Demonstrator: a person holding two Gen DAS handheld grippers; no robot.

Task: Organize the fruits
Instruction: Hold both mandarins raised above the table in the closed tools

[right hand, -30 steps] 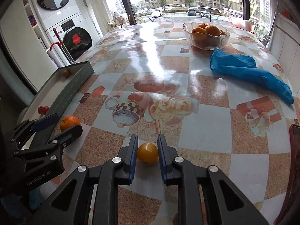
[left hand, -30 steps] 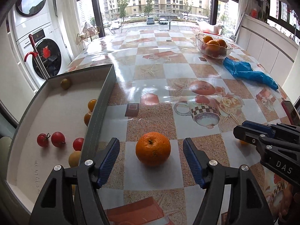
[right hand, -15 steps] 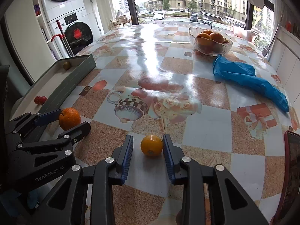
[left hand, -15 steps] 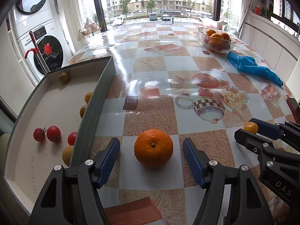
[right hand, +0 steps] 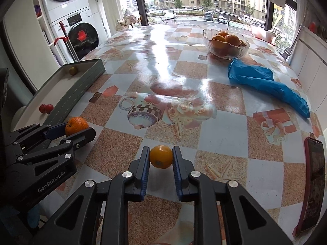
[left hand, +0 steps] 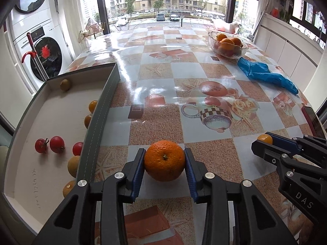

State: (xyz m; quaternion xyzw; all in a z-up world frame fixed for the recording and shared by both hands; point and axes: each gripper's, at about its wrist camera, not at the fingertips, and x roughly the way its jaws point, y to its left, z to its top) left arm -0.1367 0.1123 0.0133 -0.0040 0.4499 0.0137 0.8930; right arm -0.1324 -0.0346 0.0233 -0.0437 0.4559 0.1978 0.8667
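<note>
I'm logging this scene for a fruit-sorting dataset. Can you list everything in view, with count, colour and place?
Large round orange: one, orange, on table between left claw pads.
Small round yellow-orange fruit: one, between right claw pads.
Grey shallow tray: one, table's left edge.
Red cherry tomatoes: three, in tray.
Clear glass bowl: one, holding oranges, far right.
Blue crumpled glove: one, near bowl.
Red-cased phone: one, right edge.
Left claw: closing on the large orange.
Right claw: shut on the small fruit.

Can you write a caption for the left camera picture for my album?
Left gripper closing its jaws on an orange beside the tray of little tomatoes.
</note>
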